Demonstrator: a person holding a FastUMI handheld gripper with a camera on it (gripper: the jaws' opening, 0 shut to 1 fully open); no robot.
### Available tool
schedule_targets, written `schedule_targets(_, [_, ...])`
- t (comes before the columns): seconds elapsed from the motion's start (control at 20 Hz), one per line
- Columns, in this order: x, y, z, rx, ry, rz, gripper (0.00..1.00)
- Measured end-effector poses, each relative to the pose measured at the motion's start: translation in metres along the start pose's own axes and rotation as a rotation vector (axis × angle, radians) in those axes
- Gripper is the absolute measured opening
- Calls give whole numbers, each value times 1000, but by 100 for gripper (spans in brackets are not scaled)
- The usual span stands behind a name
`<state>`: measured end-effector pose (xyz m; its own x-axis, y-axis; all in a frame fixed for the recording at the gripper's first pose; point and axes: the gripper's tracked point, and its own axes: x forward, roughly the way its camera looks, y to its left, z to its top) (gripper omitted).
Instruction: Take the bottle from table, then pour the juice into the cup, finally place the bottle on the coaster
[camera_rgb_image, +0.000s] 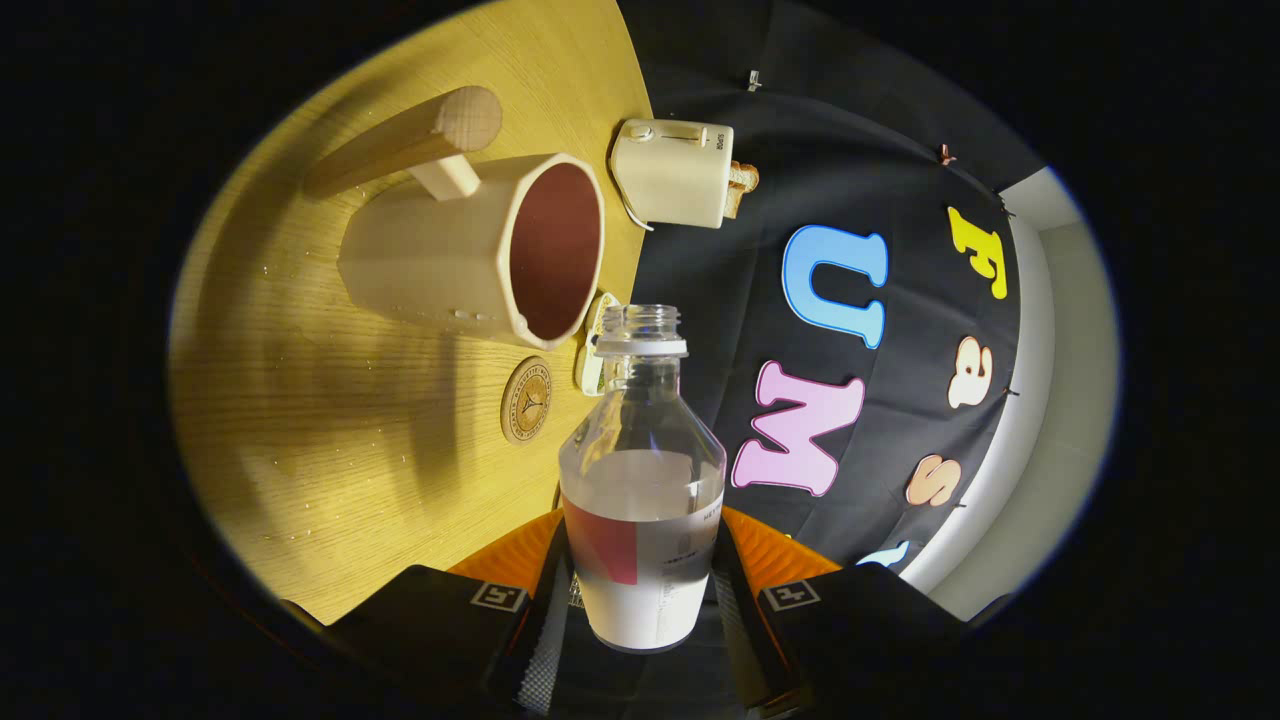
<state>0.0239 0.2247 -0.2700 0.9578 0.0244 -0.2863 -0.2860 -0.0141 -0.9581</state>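
Between the two fingers of the gripper sits the bottle, a clear plastic one with its cap off and its open neck pointing away from the fingers. Both fingers press on its lower body, one on each side, so it is pinched firmly across the labelled part. A pale liquid fills it to about the shoulder, and a label with a red patch wraps its lower half. Everything in the gripper view appears rolled to one side, with the wooden table running up one side and the booth wall on the other. Just beyond the bottle's mouth and a little to the side stands the cup, a large cream mug with a dark reddish inside and a round wooden handle. Near the cup's rim, on the table, lies the round coaster, brown with a printed emblem. A small pale object shows just behind the bottle's neck; what it is I cannot tell. Farther off, near the table's edge, stands a cream toaster with toast in it
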Motion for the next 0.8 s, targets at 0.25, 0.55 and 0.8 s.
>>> schedule_targets(0.25, [1, 0, 2, -40, -14, -4, 70])
schedule_targets(0.55, [0, 2, 6, -96, -47, 0, 70])
schedule_targets(0.8, [-1, 2, 7, -126, -55, 0, 70])
